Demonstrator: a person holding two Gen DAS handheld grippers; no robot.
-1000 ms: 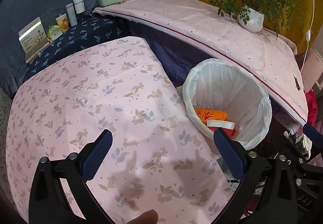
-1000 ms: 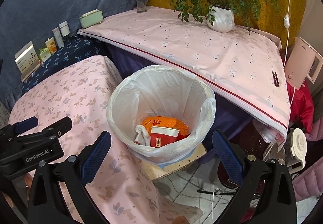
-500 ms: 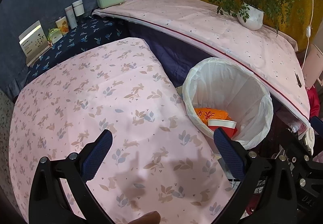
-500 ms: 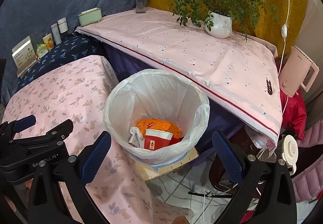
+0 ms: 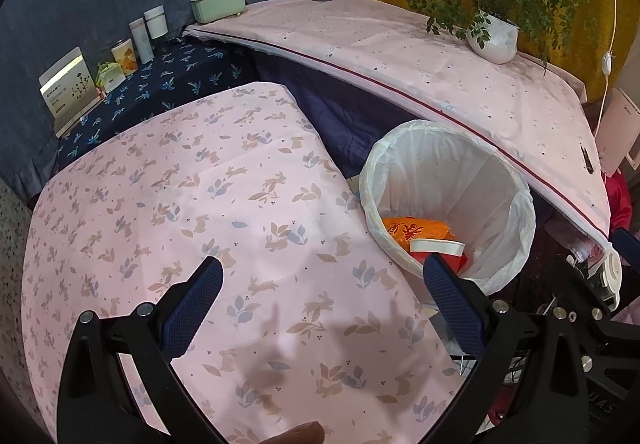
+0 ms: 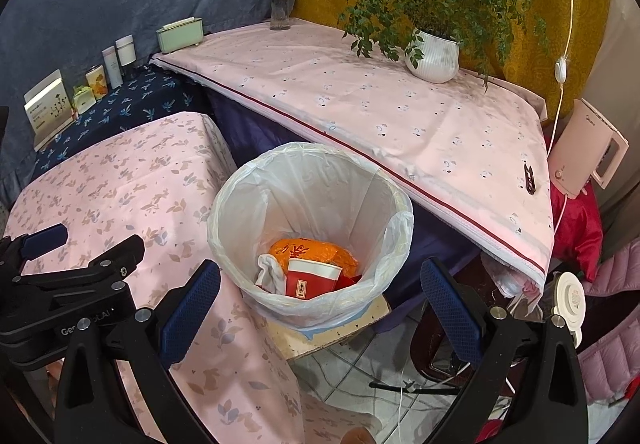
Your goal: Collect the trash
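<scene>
A white-lined trash bin [image 6: 372,176] [image 5: 516,212] stands on the floor beside the pink rabbit-print table [image 5: 200,212] [image 6: 132,180]. Inside lie an orange wrapper [image 6: 316,250] [image 5: 416,226], a red paper cup [image 6: 310,280] [image 5: 438,250] and a white crumpled tissue [image 6: 268,272]. My left gripper [image 5: 322,298] hovers open over the table's near right part, holding nothing. My right gripper [image 6: 320,298] is open and empty, above and just in front of the bin. The left gripper's body [image 6: 68,280] shows at the left of the right wrist view.
A longer pink-covered table [image 6: 400,116] holds a potted plant [image 6: 434,58], a flower vase [image 6: 282,8] and a green tissue box [image 6: 180,34]. Small jars and a card [image 5: 68,88] sit on the dark blue cloth. A pink kettle [image 6: 588,148] and cables are at the right.
Both grippers have drawn back and risen slightly, so the bin and tables look a little farther away. Both stay open and empty.
</scene>
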